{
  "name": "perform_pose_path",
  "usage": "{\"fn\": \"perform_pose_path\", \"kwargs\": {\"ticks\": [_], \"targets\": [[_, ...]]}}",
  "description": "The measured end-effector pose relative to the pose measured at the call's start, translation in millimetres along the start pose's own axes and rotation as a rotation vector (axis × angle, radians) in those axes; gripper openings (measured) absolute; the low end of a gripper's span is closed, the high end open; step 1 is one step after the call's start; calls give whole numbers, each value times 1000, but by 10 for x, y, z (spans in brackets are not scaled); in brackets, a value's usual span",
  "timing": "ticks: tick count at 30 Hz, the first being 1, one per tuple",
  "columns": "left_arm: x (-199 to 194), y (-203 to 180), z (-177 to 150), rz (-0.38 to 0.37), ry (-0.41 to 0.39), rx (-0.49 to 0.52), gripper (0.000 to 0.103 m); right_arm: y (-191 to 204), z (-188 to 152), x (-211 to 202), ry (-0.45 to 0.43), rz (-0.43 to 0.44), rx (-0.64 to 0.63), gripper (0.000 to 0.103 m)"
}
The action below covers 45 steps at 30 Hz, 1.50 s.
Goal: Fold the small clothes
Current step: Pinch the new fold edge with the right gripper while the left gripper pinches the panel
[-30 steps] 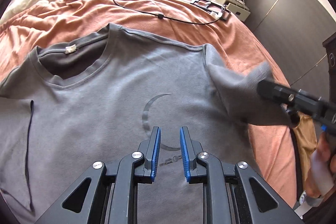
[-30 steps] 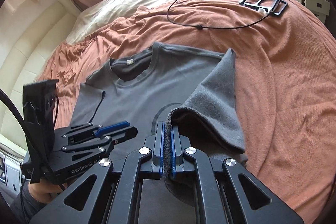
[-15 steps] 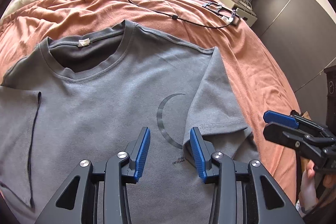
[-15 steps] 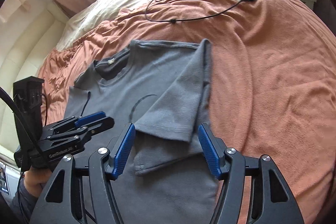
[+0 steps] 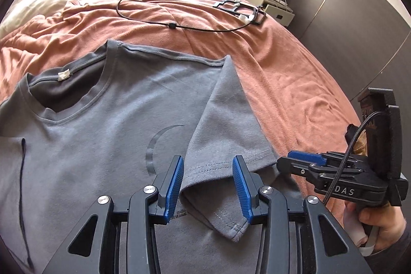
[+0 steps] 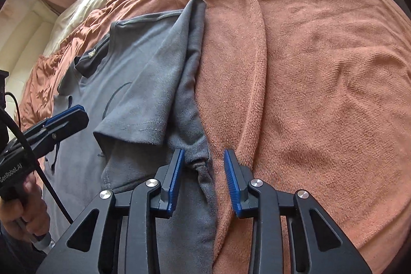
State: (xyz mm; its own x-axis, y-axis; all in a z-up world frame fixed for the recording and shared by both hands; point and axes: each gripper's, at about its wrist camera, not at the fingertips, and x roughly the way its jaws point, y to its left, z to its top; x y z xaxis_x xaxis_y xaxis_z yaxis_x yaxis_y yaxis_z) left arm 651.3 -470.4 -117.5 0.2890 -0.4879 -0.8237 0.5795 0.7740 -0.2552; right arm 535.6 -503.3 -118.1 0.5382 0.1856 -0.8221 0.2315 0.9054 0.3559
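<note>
- Grey cotton t-shirt (image 5: pixel 108 120) spread front-up on the bed's terracotta blanket (image 5: pixel 282 73), neckline toward the pillows, one sleeve (image 5: pixel 226 135) already turned in over the chest print.
- Left hand-held gripper (image 5: pixel 208 186) released, jaws apart over the folded sleeve's hem, nothing pinched.
- Right hand-held gripper (image 6: pixel 204 179) closing, jaws astride the shirt's side edge (image 6: pixel 203 171) just below the sleeve, pads not yet pressing the cloth.
- Best done by catching both layers of that side edge, not the blanket ridge right beside it; then lifting low and carrying the side toward the shirt's middle, keeping the sleeve flat underneath.
- Worth pinning the shirt's centre with the left hand-held gripper so the body doesn't drag.
- Black cable (image 5: pixel 169 25) and frame (image 5: pixel 241 12) beyond the collar, well apart from the shirt.
- Compared with a second ago: sleeve no longer held aloft in the right jaws but lying on the chest; right hand-held gripper dropped to the side edge; left jaws wider.
</note>
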Motion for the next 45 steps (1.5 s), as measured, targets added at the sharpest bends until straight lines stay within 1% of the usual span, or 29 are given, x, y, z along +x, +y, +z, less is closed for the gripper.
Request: {"fn": "perform_pose_path", "kwargs": {"ticks": [3, 5, 8, 11, 14, 16, 20, 25, 27, 30, 33, 34, 36, 38, 41, 44, 45], "targets": [[39, 3, 5, 4, 3, -7, 42, 54, -46, -5, 19, -11, -46, 29], [58, 12, 6, 5, 6, -10, 42, 25, -41, -59, 19, -1, -47, 29], [78, 0, 7, 10, 4, -4, 42, -102, -9, -184, -25, 58, 9, 29], [97, -52, 14, -4, 2, 6, 42, -246, 40, -261, -77, 124, 76, 29], [137, -146, 25, -8, 10, 33, 42, -347, 93, -239, -98, 172, 123, 29], [170, -207, 35, -14, 13, 44, 42, -376, 123, -202, -105, 210, 126, 29], [256, -320, 52, -19, 19, 68, 42, -465, 79, -143, -136, 197, 122, 29], [397, -437, 48, -28, 38, 95, 42, -518, -40, -62, -142, 224, 105, 29], [453, -481, 50, -36, 44, 103, 42, -554, -61, -75, -144, 217, 100, 29], [557, -529, 54, -15, 66, 108, 42, -624, -100, -118, -151, 227, 104, 29], [636, -550, 63, -14, 82, 94, 42, -678, -128, -131, -150, 252, 114, 29], [653, -566, 62, -14, 86, 96, 43, -689, -130, -128, -149, 261, 116, 29], [690, -598, 63, -3, 97, 103, 48, -727, -130, -122, -148, 275, 123, 29], [712, -629, 57, 10, 104, 112, 49, -769, -136, -122, -148, 279, 134, 29], [736, -662, 39, 23, 101, 123, 49, -768, -135, -130, -150, 291, 133, 29], [793, -693, 6, 61, 97, 144, 49, -733, -141, -153, -158, 305, 119, 29], [802, -710, -4, 73, 91, 156, 46, -717, -145, -163, -161, 307, 111, 29]]}}
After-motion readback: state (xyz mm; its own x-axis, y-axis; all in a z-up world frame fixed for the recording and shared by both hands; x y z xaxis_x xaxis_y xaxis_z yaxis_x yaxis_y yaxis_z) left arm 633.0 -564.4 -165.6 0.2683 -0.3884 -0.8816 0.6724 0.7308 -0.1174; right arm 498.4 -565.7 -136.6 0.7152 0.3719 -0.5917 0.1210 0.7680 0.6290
